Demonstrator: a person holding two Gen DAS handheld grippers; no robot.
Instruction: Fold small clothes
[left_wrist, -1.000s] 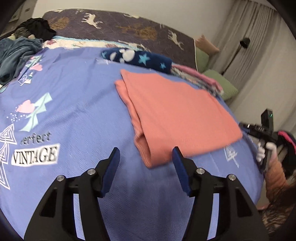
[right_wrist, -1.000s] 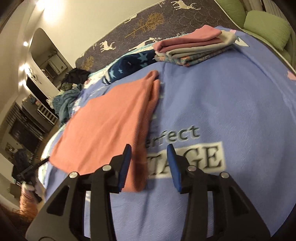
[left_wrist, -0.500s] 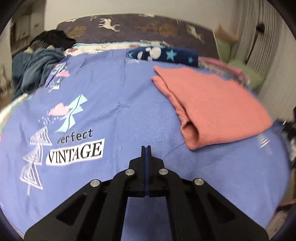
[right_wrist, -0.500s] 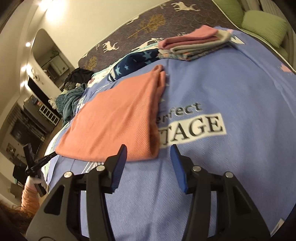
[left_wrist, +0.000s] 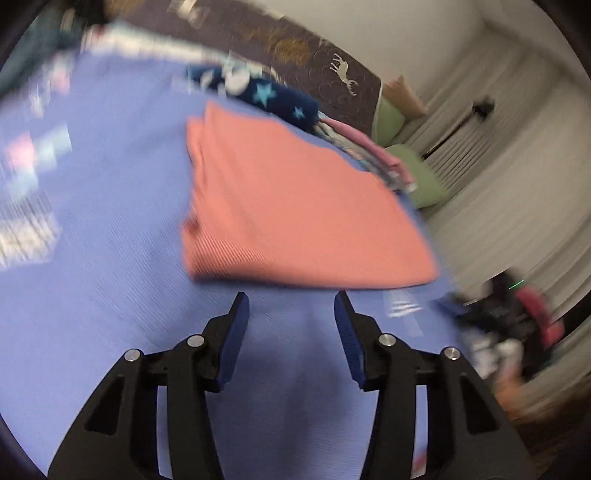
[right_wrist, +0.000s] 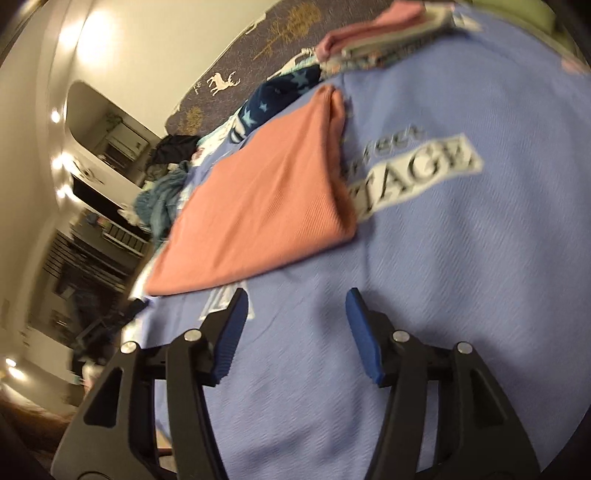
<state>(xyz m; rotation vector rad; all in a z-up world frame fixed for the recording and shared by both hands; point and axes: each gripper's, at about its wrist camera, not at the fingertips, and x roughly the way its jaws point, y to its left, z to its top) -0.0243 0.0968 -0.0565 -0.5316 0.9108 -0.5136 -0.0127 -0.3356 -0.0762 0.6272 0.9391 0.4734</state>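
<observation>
A folded salmon-pink garment (left_wrist: 295, 206) lies flat on the blue printed bedspread (left_wrist: 110, 258); the same garment (right_wrist: 266, 206) shows in the right wrist view, left of the "VINTAGE" print. My left gripper (left_wrist: 291, 302) hovers just short of its near edge, jaws opening, with nothing between them. My right gripper (right_wrist: 295, 299) sits just below the garment's near corner, jaws opening too, only bedspread (right_wrist: 461, 277) between them. Both views are blurred by motion.
A navy star-patterned cloth (left_wrist: 273, 94) and a stack of folded clothes (right_wrist: 388, 37) lie behind the pink garment. Green cushions (left_wrist: 417, 177) sit at the bed's far side. A heap of teal and dark clothes (right_wrist: 166, 192) lies at the bed's other end.
The left gripper shut completely half a second ago and now stands apart again, swung back toward the pink garment. The right gripper has widened and drawn back from the garment's edge.
</observation>
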